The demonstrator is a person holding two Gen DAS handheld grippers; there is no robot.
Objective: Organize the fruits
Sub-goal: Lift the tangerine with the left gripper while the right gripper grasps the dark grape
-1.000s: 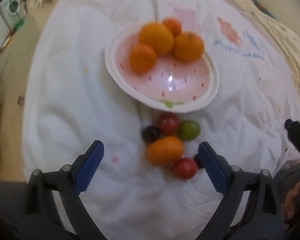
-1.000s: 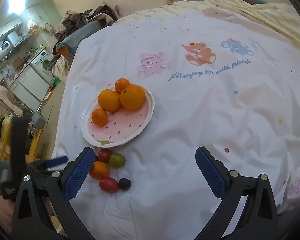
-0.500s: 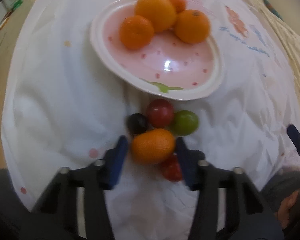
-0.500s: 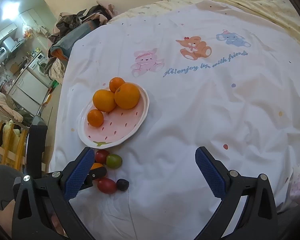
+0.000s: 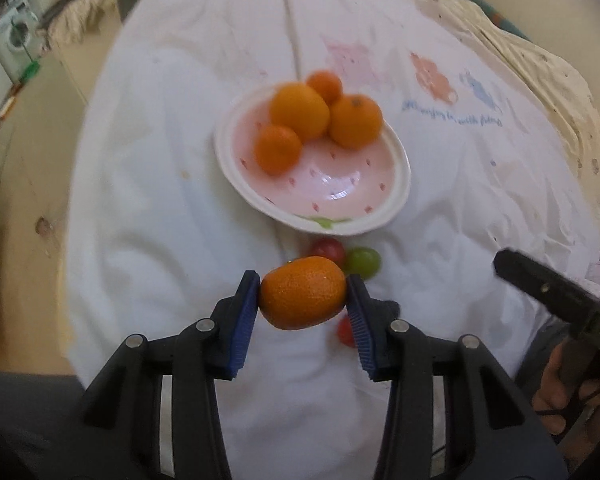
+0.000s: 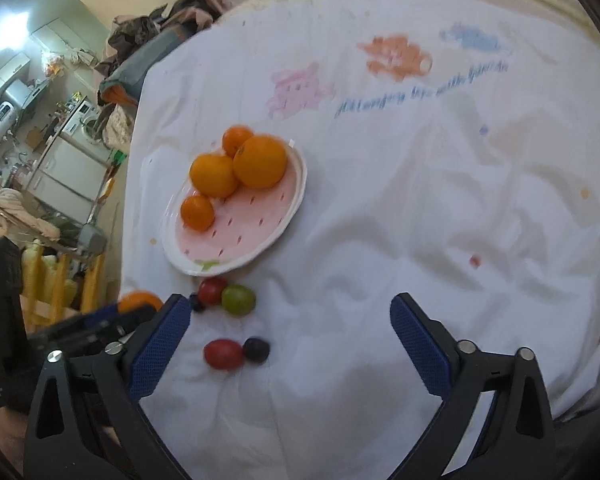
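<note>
Left claw (image 5: 303, 294) clamped on orange (image 5: 302, 293), pads on its 2 ends, fruit lifted above bed sheet (image 5: 148, 200), short of plate (image 5: 396, 184). Plate carries 4 oranges (image 5: 298, 111) at far side; near half bare. Right claw (image 6: 290, 338) jaws wide apart, holding nothing, hovers over sheet. 2 red tomatoes (image 6: 223, 354), green tomato (image 6: 238, 300), 2 dark fruit (image 6: 255, 350) lie on sheet near plate. Orange looks light, firm, pebbled skin gives grip; grip across middle steadier. Tomatoes likely soft, smooth, roll easily; squeeze gently.
</note>
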